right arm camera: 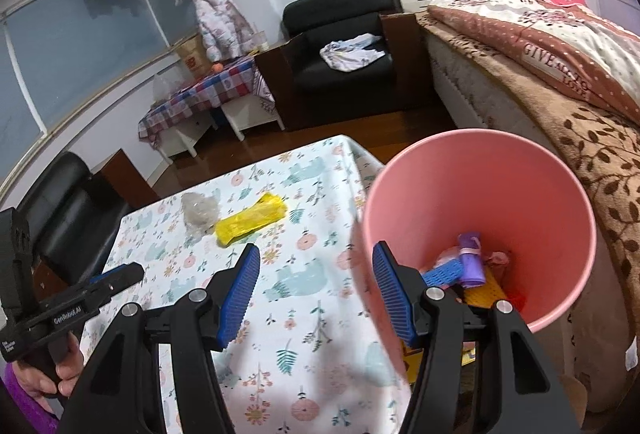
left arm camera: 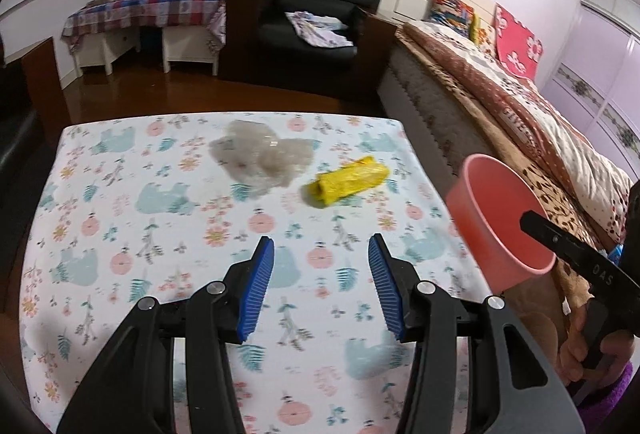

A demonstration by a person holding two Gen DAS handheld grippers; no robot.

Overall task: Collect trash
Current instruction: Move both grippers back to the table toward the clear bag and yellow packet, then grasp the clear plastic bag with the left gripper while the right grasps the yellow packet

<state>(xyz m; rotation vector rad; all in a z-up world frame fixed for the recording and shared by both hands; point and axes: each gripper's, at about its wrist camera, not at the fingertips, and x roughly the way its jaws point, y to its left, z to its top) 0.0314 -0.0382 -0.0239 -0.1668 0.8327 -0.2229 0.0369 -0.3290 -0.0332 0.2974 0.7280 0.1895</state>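
A low surface (left arm camera: 120, 194) covered with a white cloth printed with pale blue bears and pink flowers carries two loose pieces of trash: a crumpled clear plastic wrapper (left arm camera: 260, 154) and, just to its right, a rolled yellow plastic bag (left arm camera: 348, 180), the two lying near each other toward the far edge. Beyond the surface are a dark wooden floor, a black leather armchair (left arm camera: 316, 10) with a pale cloth dropped on its seat, and a small table under a red and blue checked cloth (left arm camera: 152, 10). A bed with a brown leaf-patterned blanket (right arm camera: 592, 154) runs along the right side. A pink plastic bin (right arm camera: 480, 218) is held tilted off the right edge of the surface, with a purple roll, a blue piece and some yellow scraps inside. The right gripper (right arm camera: 316, 290) angles downward, one finger inside the bin and the other outside its wall, so the rim sits between the pads; whether they press on it cannot be told. The left gripper (left arm camera: 322, 282) points down at the cloth short of the trash, its blue-padded fingers spread with nothing between them. Nothing stands between it and the two pieces.
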